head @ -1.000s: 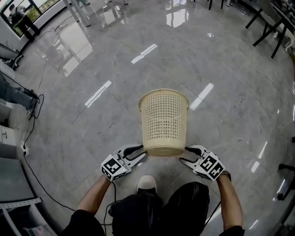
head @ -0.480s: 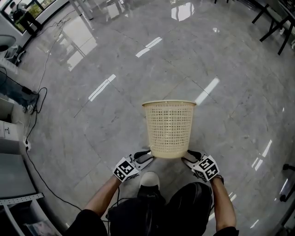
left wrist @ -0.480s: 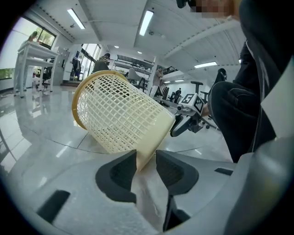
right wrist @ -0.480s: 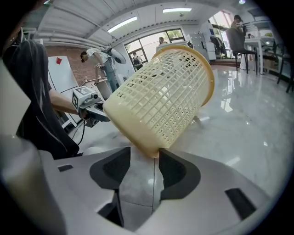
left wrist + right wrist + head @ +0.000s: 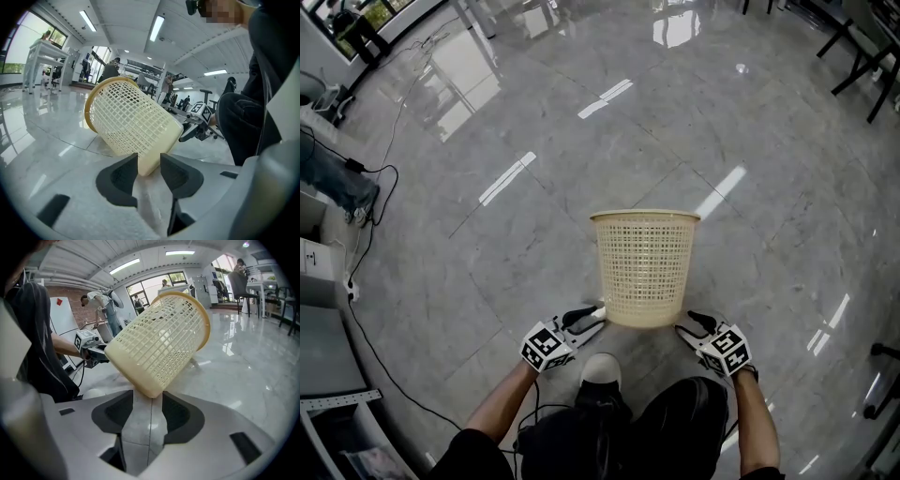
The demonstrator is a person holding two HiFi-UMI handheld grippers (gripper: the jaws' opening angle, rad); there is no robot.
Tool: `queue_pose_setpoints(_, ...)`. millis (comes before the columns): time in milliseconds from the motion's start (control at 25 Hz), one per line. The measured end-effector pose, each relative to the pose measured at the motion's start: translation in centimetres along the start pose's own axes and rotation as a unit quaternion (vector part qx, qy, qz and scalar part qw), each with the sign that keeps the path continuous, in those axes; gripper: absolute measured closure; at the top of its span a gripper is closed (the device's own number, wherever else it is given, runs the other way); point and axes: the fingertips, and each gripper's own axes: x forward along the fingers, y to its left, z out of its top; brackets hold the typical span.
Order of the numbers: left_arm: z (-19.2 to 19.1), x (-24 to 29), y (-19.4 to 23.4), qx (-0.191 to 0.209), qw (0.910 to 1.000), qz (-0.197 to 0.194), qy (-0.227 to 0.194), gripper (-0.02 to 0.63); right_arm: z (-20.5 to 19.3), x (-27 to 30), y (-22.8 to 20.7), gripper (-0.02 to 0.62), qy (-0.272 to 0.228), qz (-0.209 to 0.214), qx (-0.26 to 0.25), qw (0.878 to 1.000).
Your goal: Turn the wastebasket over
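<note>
Wastebasket (image 5: pixel 645 267), upright: left gripper (image 5: pixel 596 313) and right gripper (image 5: pixel 685 322) each pinch its base edge — seat flat, release both together.

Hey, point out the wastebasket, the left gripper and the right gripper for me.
wastebasket (image 5: pixel 645 267), head view, on its mesh side wall.
left gripper (image 5: pixel 149 160), left gripper view, midway between its fingertips.
right gripper (image 5: pixel 148 396), right gripper view, midway between its fingertips.

Open floor (image 5: pixel 534 234) is stretching wide beyond and on both sides of the basket (image 5: pixel 645 267), which is filling the gap between the left gripper (image 5: pixel 592 316) and right gripper (image 5: pixel 687 322), while the person's knees (image 5: pixel 675 412) and shoe (image 5: pixel 599 371) are closing off the near side and cabinets (image 5: pixel 319 347) are lining the far left.
</note>
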Motion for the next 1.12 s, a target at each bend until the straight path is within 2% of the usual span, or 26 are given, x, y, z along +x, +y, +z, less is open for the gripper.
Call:
queue_pose_setpoints(80,2.1,-1.1,1.4,0.002,0.9994,0.02,-0.027,0.456,1.2,-1.4,-1.3,0.394,-0.018,-0.016,0.0,1.0)
queue_pose_setpoints(200,6.7,-1.9,3.0,0.02,0.9959,0.044,-0.076,0.454,5.2,-3.6,-3.8,0.394,-0.063,-0.053,-0.013,0.996)
queue_pose_setpoints(320,10.9,-0.6,2.7,0.041,0.9936,0.033,-0.1,0.428,11.2,-5.1,-5.8,0.394,-0.105,-0.083,-0.049,0.99)
queue_pose_setpoints(360,12.0,0.2,2.3,0.044,0.9933,0.026,-0.103,0.396,13.3,-5.4,-6.1,0.396,-0.117,-0.089,-0.062,0.987)
queue_pose_setpoints(480,13.7,2.5,0.7,0.057,0.9934,0.014,-0.099,0.355,18.8,-5.3,-6.6,0.396,-0.132,-0.103,-0.099,0.981)
queue_pose_setpoints(640,13.4,4.3,0.0,0.074,0.9928,0.03,-0.09,0.341,23.3,-3.7,-6.4,0.405,-0.09,-0.116,-0.171,0.974)
queue_pose_setpoints(720,13.2,4.1,0.2,0.073,0.992,0.034,-0.097,0.341,24.7,-2.7,-6.2,0.445,-0.06,-0.122,-0.22,0.966)
queue_pose_setpoints(800,13.0,3.9,0.5,0.071,0.9919,0.037,-0.098,0.341,26.1,-1.7,-6.0,0.459,-0.038,-0.12,-0.258,0.958)
queue_pose_setpoints(1040,12.6,3.3,0.9,0.056,0.9926,0.04,-0.1,0.341,28.4,0.8,-4.8,0.465,0.023,-0.099,-0.337,0.936)
queue_pose_setpoints(1120,12.5,3.1,1.1,0.053,0.9927,0.041,-0.101,0.341,28.5,1.4,-5.0,0.474,0.044,-0.096,-0.348,0.932)
